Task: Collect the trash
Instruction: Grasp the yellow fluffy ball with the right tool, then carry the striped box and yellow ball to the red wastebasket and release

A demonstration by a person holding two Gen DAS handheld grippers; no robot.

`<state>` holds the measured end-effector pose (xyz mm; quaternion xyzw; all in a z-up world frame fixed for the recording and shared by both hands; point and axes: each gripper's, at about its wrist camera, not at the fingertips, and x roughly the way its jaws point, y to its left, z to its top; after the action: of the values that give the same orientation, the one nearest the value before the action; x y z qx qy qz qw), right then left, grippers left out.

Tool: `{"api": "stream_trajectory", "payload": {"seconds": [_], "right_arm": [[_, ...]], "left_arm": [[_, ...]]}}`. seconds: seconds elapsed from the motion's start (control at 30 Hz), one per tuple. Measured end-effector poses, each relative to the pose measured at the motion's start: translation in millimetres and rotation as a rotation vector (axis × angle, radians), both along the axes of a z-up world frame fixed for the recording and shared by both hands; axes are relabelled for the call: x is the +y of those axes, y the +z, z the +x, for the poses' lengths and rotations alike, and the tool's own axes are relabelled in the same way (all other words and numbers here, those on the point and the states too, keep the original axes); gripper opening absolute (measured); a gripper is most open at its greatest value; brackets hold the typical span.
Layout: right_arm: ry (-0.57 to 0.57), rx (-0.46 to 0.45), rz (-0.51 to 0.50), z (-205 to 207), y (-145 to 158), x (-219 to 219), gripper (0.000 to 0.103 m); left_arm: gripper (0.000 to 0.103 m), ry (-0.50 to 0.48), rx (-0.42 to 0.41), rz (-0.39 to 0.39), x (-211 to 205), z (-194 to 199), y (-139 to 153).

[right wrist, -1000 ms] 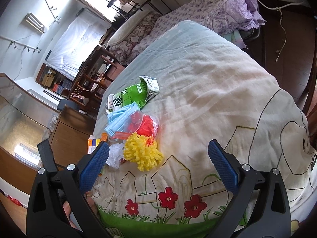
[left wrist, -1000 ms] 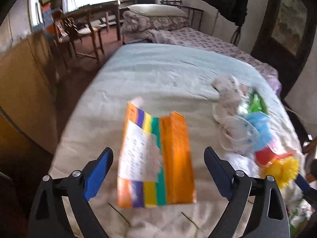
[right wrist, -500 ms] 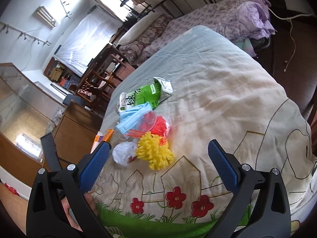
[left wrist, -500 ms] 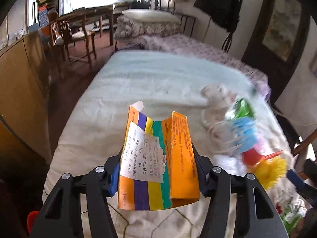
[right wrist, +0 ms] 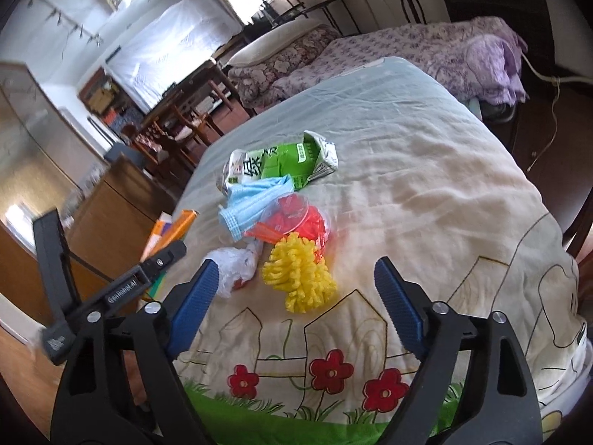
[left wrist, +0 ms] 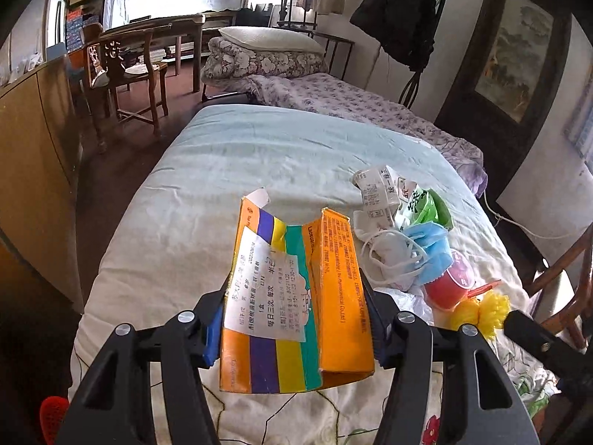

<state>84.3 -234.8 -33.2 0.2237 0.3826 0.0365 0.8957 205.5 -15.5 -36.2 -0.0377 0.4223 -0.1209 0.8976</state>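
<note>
L gripper clamped on the box, an orange/striped carton w/ pharmacy label. Pads press both long sides, jaws only as far apart as the box is wide. Box looks lifted off the quilt, open flap end pointing away from cam. Side grip makes sense: flat carton, squeezing the narrow faces keeps it from folding.

R gripper wide open, nothing in it, hovering low over the quilt's front edge, aimed at the pile. Yellow pompom sits just ahead, roughly between the pads, prob next pick.

Rest of the trash bunched near quilt's R side, touching/overlapping:
- green carton, far end
- blue mask lapping onto it
- red cup in clear wrap
- white wad, beside the pompom

No bin clearly visible in either view; small red thing at bottom-left of L view, can't tell what. Judgement: early, 1 item in hand, ~5 left. Risk: mask ear loops snagging neighbours when pulled.
</note>
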Motion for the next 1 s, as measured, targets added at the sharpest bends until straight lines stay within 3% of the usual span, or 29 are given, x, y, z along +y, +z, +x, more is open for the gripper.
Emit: {"api": "stream_trajectory", "payload": {"seconds": [0.03,0.1,0.13,0.33,0.57,1.0], "right_arm": [[0.004,0.011,-0.016,2,-1,3,0.074],[0.018,0.032,-0.032,5,-5,6,0.049],[0.026,0.036,-0.025,5,-5,8,0.022],[0.031,-0.145,-0.031,-20,20,6,0.021],[0.03,-0.11,0.024,-15,15,-4,0.022],[0.05,-0.109,0.008,-20,17,9,0.022]], "left_arm": [[0.059,0.003,0.005,0.002,0,1,-1],[0.059,0.009,0.014,0.006,-1,4,-2],[0.059,0.01,0.016,0.007,-1,4,-2],[0.059,0.015,-0.007,-0.024,4,1,2],[0.059,-0.007,-0.035,-0.067,5,-10,9],[0.059,-0.06,-0.103,-0.11,6,-45,21]]}}
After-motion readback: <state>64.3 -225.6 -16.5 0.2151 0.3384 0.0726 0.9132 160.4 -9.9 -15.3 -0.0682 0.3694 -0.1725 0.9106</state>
